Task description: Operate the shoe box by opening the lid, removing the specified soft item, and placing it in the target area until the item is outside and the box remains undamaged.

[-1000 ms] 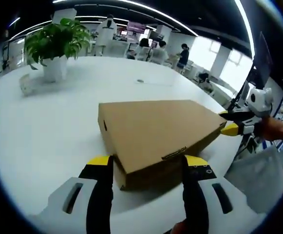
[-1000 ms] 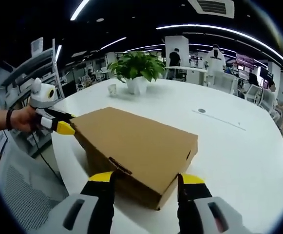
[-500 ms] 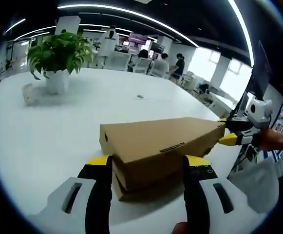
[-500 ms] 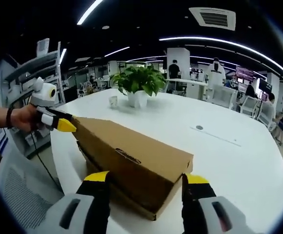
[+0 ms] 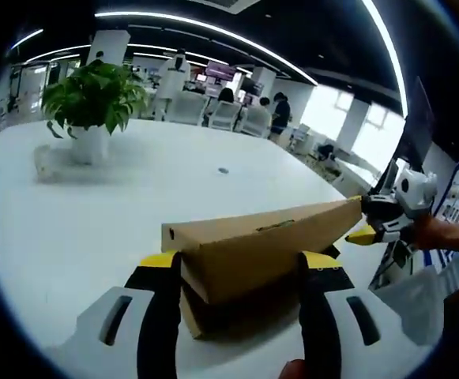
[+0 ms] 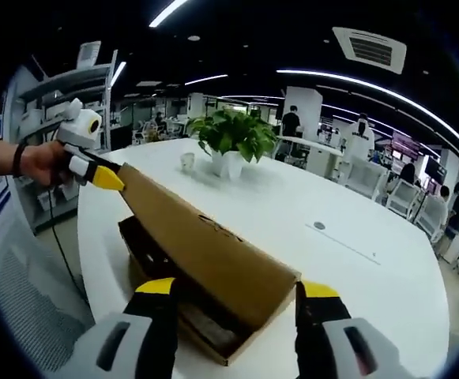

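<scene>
A brown cardboard shoe box sits on the white table, its lid (image 5: 269,241) tilted up on its far edge above the base (image 5: 237,304). My left gripper (image 5: 241,260) is open, its yellow-tipped jaws on either side of the lid's near corner. The right gripper (image 5: 363,233), held by a hand, touches the lid's far right corner. In the right gripper view the raised lid (image 6: 205,253) slants over the base (image 6: 213,339), and something dark lies inside. My right gripper (image 6: 237,288) stands open astride that end. The left gripper (image 6: 107,178) meets the lid's far corner.
A potted plant (image 5: 95,95) and a small white cup (image 5: 43,158) stand far back on the round white table (image 5: 95,205). A grey mesh chair (image 6: 24,316) is beside the table edge, shelving (image 6: 71,87) behind it. People stand in the office beyond.
The lid has swung upward from flat on the box to steeply tilted, opening a gap over the base. Both grippers rose with its front corners.
</scene>
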Demonstrator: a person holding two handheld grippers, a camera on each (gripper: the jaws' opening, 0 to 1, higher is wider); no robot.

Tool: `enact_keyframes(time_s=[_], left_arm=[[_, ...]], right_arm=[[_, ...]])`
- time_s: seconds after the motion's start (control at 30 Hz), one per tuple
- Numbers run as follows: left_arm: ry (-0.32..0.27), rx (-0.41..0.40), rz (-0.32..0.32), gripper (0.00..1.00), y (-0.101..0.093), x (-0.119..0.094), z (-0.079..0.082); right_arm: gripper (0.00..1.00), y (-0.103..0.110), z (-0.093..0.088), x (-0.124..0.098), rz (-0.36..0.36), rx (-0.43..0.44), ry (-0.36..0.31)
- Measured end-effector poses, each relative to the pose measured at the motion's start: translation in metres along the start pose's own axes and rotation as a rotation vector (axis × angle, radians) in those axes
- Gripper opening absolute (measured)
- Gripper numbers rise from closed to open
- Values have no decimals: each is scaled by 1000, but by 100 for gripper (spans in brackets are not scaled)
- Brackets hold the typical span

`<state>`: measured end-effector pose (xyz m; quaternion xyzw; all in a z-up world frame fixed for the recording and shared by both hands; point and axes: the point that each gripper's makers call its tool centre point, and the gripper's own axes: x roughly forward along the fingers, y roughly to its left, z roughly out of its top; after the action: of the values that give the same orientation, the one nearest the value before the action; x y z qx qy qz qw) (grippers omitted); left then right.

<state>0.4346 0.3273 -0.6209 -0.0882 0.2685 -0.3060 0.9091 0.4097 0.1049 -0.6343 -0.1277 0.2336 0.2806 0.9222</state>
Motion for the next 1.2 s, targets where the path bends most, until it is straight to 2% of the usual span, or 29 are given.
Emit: enact_keyframes(time_s=[0.17, 0.37, 0.53, 0.6, 0.7, 0.83, 1.2], left_arm=[[-6, 9, 0, 59, 0, 0, 7], [-4, 13, 0, 59, -1, 1, 10], [-15, 10, 0, 59, 0, 2, 17], [-10, 20, -4, 60, 1, 3, 18], [-14, 39, -7, 60, -1, 3, 23], [-24, 36, -11, 61, 0, 5, 32], [-52, 49, -25, 62, 2, 11, 51]], right_arm=[[51, -10, 5, 3, -35, -25, -7], [48, -19, 9, 8, -78, -96, 9], [44, -21, 12, 10, -85, -126, 7], [42, -30, 13, 10, -125, -191, 27], [38, -30, 15, 12, -114, -177, 15], [30, -39, 18, 13, -153, -230, 21], [15, -60, 32, 18, -190, -251, 32]])
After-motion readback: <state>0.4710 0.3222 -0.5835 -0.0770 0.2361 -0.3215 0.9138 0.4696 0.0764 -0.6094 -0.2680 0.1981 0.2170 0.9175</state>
